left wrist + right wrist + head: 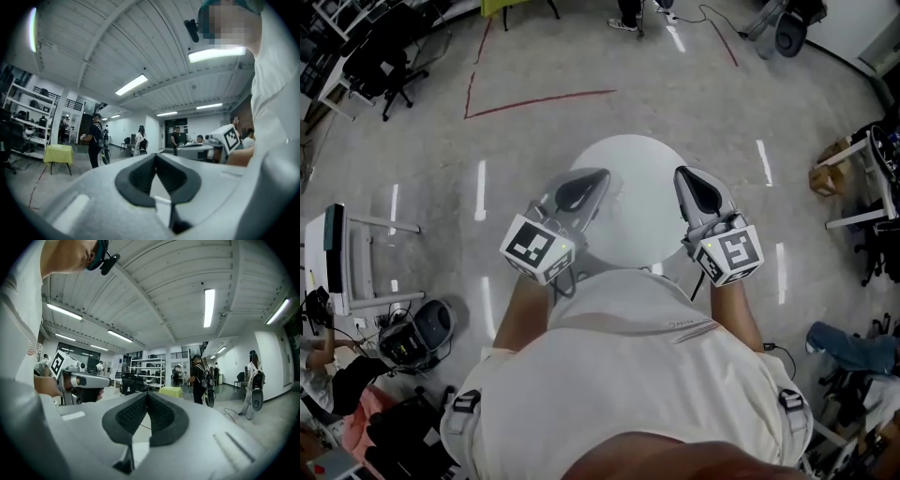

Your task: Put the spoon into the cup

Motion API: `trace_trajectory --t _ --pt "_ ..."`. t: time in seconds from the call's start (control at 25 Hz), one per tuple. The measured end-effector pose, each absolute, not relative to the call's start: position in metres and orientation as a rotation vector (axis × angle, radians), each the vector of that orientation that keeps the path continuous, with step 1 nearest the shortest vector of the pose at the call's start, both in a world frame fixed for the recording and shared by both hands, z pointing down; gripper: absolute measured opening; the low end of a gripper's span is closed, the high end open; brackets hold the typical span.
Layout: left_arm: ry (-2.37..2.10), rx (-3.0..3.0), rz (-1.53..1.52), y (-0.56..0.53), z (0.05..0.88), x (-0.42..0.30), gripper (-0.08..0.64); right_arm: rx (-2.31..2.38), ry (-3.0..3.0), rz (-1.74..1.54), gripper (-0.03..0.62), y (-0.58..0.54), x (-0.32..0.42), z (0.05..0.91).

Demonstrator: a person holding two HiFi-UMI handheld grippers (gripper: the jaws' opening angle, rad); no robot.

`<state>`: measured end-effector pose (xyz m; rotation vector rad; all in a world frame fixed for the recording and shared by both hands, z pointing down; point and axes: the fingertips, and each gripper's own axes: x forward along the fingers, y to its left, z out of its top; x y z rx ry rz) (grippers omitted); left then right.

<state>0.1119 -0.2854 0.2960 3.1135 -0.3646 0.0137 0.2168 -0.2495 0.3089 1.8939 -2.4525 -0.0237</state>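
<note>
No spoon or cup shows in any view. In the head view I hold both grippers level at chest height above a small round white table (642, 220), whose visible top is bare. My left gripper (602, 175) is shut with nothing between its pads, and its own view shows the jaws of the left gripper (156, 158) meeting at the tip. My right gripper (681, 172) is likewise shut and empty, with the right gripper (147, 396) pointing out across the room. Each gripper view catches the other gripper's marker cube (233, 136) (58, 363) to the side.
Red tape lines (539, 98) mark the floor beyond the table. A white cart (342, 253) stands at the left, with chairs and gear along both sides. Several people stand far off, one with a backpack (199, 376), near a yellow-green table (58, 153).
</note>
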Motion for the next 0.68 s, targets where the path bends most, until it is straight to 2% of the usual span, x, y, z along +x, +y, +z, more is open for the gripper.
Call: trace_trajectory --t 0.68 --pt "-0.461 3.093 0.009 -0.305 0.297 0.084 0.002 1.784 -2.482 -0.014 0.008 -0.279 0.188 0.316"
